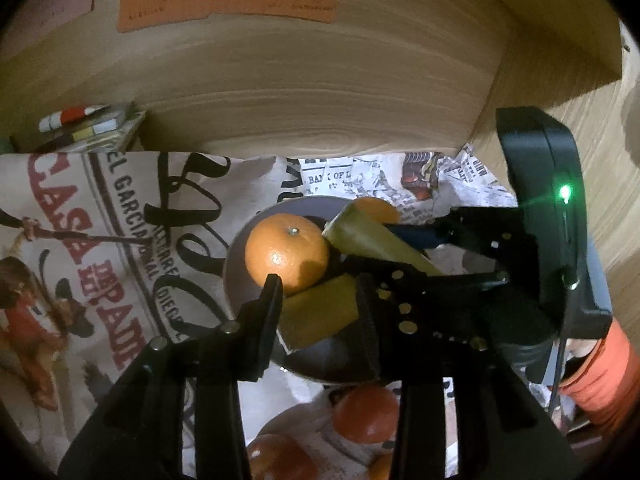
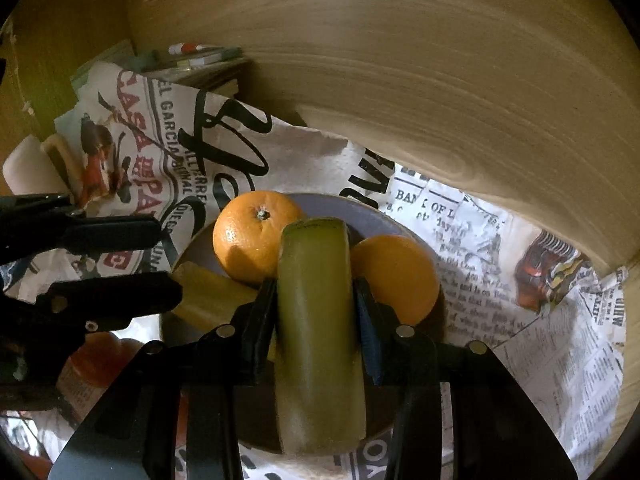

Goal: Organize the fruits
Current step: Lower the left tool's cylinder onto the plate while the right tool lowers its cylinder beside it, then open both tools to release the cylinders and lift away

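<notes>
A grey bowl [image 2: 376, 216] sits on printed paper and holds two oranges [image 2: 256, 234] [image 2: 396, 276] and a yellow-green piece [image 2: 208, 296]. My right gripper [image 2: 316, 300] is shut on a long yellow-green fruit piece [image 2: 316, 320] and holds it over the bowl between the oranges. In the left wrist view my left gripper [image 1: 320, 300] stands around the shorter yellow-green piece [image 1: 320, 312] in the bowl [image 1: 236, 272], next to an orange [image 1: 286, 254]; its jaws stand apart at the piece's sides. The right gripper [image 1: 400, 248] shows there with its piece [image 1: 376, 236].
Printed newspaper-style paper [image 2: 520, 320] covers the surface. A curved wooden wall [image 2: 440, 80] stands close behind the bowl. More oranges [image 1: 366, 414] lie on a plate near the bottom of the left wrist view. Small boxes and a marker [image 1: 80, 120] sit at the back left.
</notes>
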`<state>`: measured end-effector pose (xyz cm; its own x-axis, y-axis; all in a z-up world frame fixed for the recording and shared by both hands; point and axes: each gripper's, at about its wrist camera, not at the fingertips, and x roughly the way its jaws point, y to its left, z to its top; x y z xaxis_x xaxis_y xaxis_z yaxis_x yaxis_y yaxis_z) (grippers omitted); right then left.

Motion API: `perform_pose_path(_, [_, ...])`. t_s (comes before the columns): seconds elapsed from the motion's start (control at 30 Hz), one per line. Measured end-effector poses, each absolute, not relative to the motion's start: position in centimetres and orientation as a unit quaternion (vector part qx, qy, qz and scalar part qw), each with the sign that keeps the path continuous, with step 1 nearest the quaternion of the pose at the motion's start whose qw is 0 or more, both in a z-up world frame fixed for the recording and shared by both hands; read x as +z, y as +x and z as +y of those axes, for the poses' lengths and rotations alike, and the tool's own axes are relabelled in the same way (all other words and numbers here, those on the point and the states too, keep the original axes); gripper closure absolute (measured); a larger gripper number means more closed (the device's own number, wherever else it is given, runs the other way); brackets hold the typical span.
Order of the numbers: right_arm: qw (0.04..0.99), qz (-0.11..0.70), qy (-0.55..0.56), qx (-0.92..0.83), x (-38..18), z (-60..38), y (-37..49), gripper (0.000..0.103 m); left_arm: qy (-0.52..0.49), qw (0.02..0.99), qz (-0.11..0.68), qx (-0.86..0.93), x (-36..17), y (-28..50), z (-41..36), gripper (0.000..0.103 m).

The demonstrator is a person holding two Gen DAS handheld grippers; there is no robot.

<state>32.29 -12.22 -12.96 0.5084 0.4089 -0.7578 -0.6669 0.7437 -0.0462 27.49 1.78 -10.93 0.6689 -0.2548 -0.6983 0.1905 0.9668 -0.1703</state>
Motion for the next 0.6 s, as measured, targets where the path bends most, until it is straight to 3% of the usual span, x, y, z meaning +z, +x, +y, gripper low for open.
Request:
perform_pose_path(0.1, [0.863, 0.361, -0.166, 0.311, -12.0, -12.6, 31.7, 0.043, -0.034, 0.917, 0.382, -0.110, -10.6, 26.8, 2.1, 0.052])
perform_pose_path(0.6, [0.887, 0.310, -0.131, 0.317, -7.4, -15.5, 24.7, 0.042, -0.025, 0.942, 0.326, -0.072, -7.4, 19.4, 3.9, 0.029])
